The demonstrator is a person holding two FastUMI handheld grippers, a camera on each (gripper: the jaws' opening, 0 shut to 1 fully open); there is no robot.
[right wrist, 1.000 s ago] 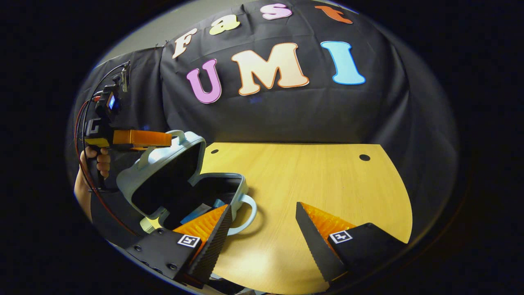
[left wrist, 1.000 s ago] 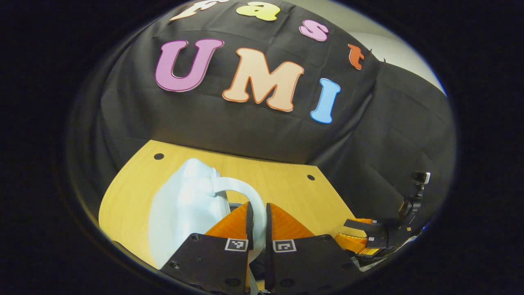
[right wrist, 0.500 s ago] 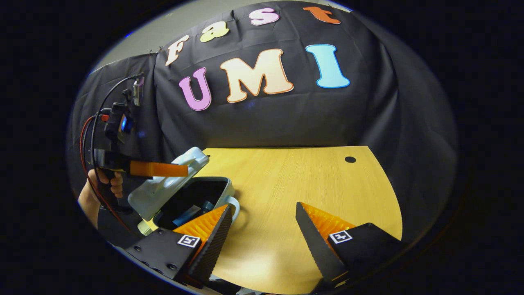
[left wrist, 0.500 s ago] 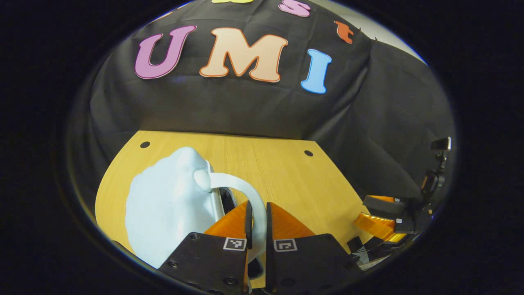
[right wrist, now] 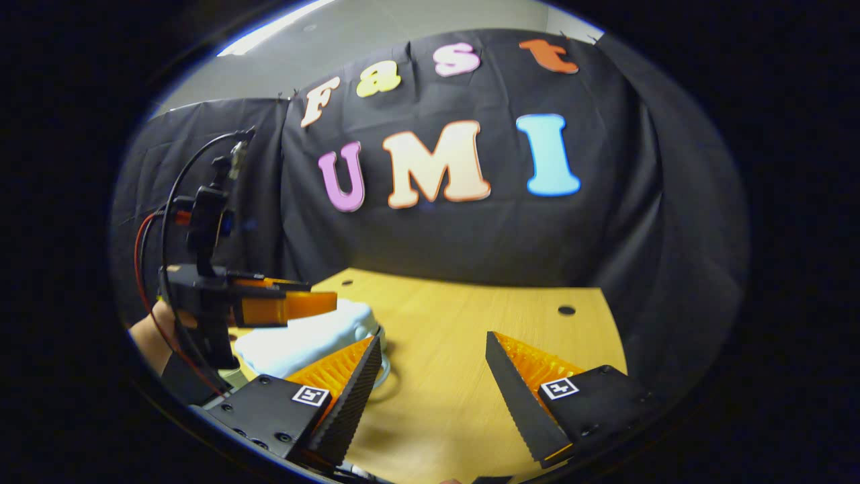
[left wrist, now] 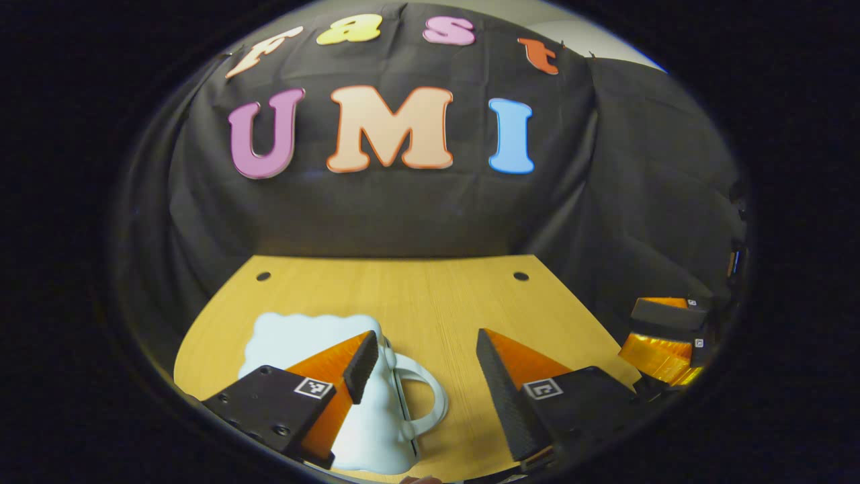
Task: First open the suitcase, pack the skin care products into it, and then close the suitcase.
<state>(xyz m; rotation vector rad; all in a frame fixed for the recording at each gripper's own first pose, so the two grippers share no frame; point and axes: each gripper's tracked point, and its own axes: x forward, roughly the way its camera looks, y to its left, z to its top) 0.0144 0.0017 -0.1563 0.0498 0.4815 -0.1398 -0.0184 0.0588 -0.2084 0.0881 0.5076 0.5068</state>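
The pale blue suitcase point(left wrist: 295, 334) lies flat on the wooden table point(left wrist: 430, 296) with its lid down, so its contents are hidden. Its looped handle point(left wrist: 430, 396) points toward the table's middle. My left gripper point(left wrist: 423, 356) hangs open just above the case, one finger over the lid and the other over bare wood, holding nothing. In the right gripper view the suitcase point(right wrist: 306, 336) sits at the left, with the left gripper point(right wrist: 282, 306) hovering over it in a person's hand point(right wrist: 149, 329). My right gripper point(right wrist: 433, 346) is open over the table beside the case.
Bare wood of the table point(right wrist: 484, 323) stretches to the right of the suitcase, with small round holes near the back edge. Black cloth walls close off the back and sides. The right gripper point(left wrist: 662, 329) shows at the table's right edge in the left gripper view.
The suitcase lid came down from half open to fully shut. My left gripper let go of the lid's handle and opened. The right gripper stayed open beside the case.
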